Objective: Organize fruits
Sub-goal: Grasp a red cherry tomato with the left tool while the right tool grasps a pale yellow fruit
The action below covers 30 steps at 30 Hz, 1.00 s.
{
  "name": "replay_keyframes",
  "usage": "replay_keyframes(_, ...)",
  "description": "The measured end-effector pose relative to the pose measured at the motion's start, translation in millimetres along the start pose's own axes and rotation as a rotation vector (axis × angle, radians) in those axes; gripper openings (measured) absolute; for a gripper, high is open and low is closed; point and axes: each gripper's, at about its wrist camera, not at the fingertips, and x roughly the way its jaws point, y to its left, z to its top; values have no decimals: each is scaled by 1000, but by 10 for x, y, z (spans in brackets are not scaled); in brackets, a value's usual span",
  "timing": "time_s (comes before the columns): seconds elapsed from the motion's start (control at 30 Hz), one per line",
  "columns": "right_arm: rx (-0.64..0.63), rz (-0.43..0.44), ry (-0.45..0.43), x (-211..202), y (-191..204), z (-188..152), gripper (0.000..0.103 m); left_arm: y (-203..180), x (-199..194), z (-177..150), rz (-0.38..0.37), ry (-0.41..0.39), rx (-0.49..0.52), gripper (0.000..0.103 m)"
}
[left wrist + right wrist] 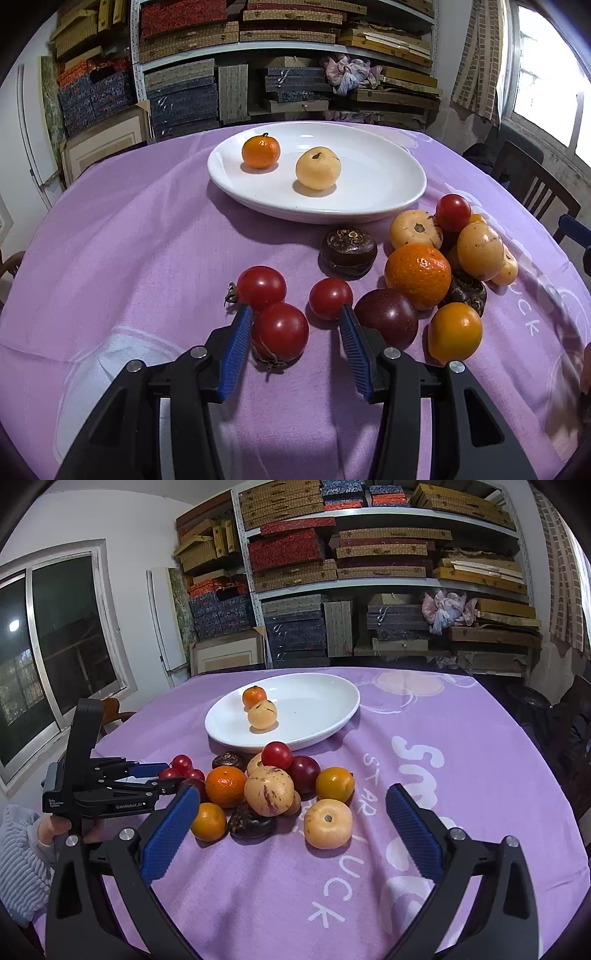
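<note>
A white plate (391, 192) holds a small orange (260, 151) and a pale yellow fruit (318, 168); the plate also shows in the right wrist view (332, 716). My left gripper (295, 314) is open low over the cloth, with a red tomato (280, 332) between its blue fingers, against the left pad. Two more tomatoes (330, 298) lie just ahead. My right gripper (291, 805) is open wide and empty, with a pale round fruit (328, 823) between its fingers. The left gripper shows in the right wrist view (162, 775).
A pile of fruit (443, 258) lies right of the left gripper: oranges, yellow fruits, a dark plum (388, 317), brown water chestnuts (348, 252). A purple cloth (424, 775) covers the round table. Shelves of boxes stand behind. A chair (532, 184) is at right.
</note>
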Motion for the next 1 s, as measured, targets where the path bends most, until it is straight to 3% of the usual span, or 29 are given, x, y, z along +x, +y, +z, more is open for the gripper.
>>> replay_keyframes(0.1, -5, -3, 12, 23, -12, -8, 99, 73, 31, -29, -32, 24, -24, 31)
replay_keyframes(0.3, -6, -12, 37, 77, -63, -16, 99, 73, 27, -85, -28, 34, -18, 31)
replay_keyframes(0.43, 2, -34, 61, 129, -120, -37, 99, 28, 67, -88, -11, 55, 0, 38)
replay_keyframes(0.5, -3, -31, 81, 157, -131, -46, 99, 49, 53, -75, -9, 49, -11, 36)
replay_keyframes(0.53, -13, -32, 95, 179, -125, -54, 99, 79, 47, -70, -12, 46, -25, 31)
replay_keyframes(0.8, -118, -105, 190, 459, -34, -181, 99, 94, 26, -55, -10, 42, -43, 31)
replay_keyframes(0.83, -113, -105, 210, 512, -51, -180, 97, 94, 24, -56, -8, 42, -44, 31)
replay_keyframes(0.9, -83, -91, 234, 604, -121, -163, 74, 101, 30, -53, -9, 43, -49, 31)
replay_keyframes(1.0, -24, -53, 302, 768, -239, -167, 55, 98, 28, -54, -7, 43, -48, 31)
